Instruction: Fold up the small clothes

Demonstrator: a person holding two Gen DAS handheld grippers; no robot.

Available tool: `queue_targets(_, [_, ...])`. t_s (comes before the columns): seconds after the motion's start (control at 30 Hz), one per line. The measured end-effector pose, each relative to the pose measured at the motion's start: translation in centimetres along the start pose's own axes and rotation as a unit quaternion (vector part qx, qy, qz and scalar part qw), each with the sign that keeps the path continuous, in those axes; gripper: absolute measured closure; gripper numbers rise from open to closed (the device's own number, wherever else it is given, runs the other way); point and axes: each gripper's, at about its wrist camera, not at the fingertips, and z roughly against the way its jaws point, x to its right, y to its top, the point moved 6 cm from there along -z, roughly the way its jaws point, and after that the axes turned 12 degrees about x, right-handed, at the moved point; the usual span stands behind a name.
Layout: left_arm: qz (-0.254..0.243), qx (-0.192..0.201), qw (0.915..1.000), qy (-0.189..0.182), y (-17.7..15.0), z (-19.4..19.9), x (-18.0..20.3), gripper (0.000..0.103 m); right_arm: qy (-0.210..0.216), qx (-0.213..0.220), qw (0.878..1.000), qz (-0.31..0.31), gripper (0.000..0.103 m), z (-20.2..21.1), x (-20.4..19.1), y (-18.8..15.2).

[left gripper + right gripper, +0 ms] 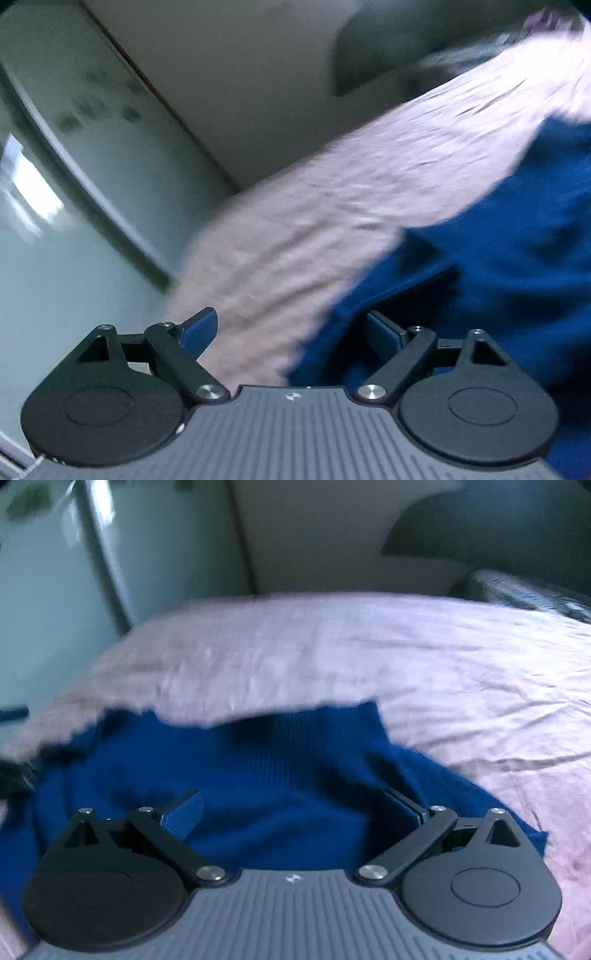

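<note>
- left gripper (291, 332): jaws spread wide, nothing pinched; blue pads flank a patch where the pink sheet meets the blue cloth edge.
- right gripper (291, 814): jaws also wide apart, holding nothing; it sits low over the blue garment (240, 775), fabric showing between and under both fingers (touching or just above, cannot tell).
- blue garment lies on the pink bedsheet (443, 672), spread mostly flat with some rumples. In the right wrist view its long axis runs roughly left to right across the frame, with a squared far corner (373, 709) pointing away from the camera. Which end is collar or hem cannot be made out.
- in the left wrist view the garment (498, 258) fills the right side, cut off by the frame edge; only part of it shows.
- both views heavily motion-blurred; the knit texture is barely readable.
- sheet is wrinkled, and its far edge drops off beyond the garment.
- past the bed: a pale wall (314, 535), a greyish-green cabinet or door (74, 147) with smudged marks, and a dark bundle (524, 594) at the bed's far right (too blurred to identify).
</note>
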Motion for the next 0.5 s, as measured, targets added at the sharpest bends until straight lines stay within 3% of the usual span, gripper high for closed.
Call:
queue_targets(0.07, [0.010, -0.022, 0.9981, 0.056, -0.4, -2.4, -1.4, 0.016, -0.002, 0.015, 1.000, 0.009, 0.001, 0.4, -1.2, 0.5])
queue_targets(0.17, [0.125, -0.099, 0.9845, 0.073, -1.8, -4.6, -5.1, 0.018, 0.022, 0.003, 0.999, 0.030, 0.001, 1.8, -2.9, 0.1])
queue_targets(0.23, [0.194, -0.119, 0.9727, 0.046, -2.8, -3.9, -6.7, 0.018, 0.047, -0.024, 0.998, 0.031, 0.001, 2.7, -3.5, -1.2])
queue_targets(0.3, [0.226, -0.118, 0.9670, 0.008, -3.7, -1.5, -7.3, 0.017, 0.052, -0.040, 0.997, 0.044, 0.001, 3.5, -3.1, -2.4])
queue_targets(0.37, [0.229, -0.106, 0.9672, -0.029, -4.7, 1.7, -7.1, 0.017, -0.025, -0.026, 0.996, 0.081, 0.001, 4.8, -2.2, -3.4])
queue_targets(0.4, [0.232, -0.102, 0.9664, -0.046, -5.1, 3.2, -6.8, 0.017, -0.078, -0.004, 0.992, 0.099, 0.001, 5.6, -1.6, -3.4])
queue_targets(0.43, [0.238, -0.097, 0.9642, -0.067, -5.6, 4.9, -6.4, 0.017, -0.106, 0.019, 0.989, 0.103, 0.001, 6.6, -1.1, -3.2])
queue_targets(0.5, [0.256, -0.086, 0.9563, -0.112, -6.6, 8.0, -5.5, 0.017, -0.103, 0.062, 0.991, 0.056, 0.001, 9.4, 0.1, -3.0])
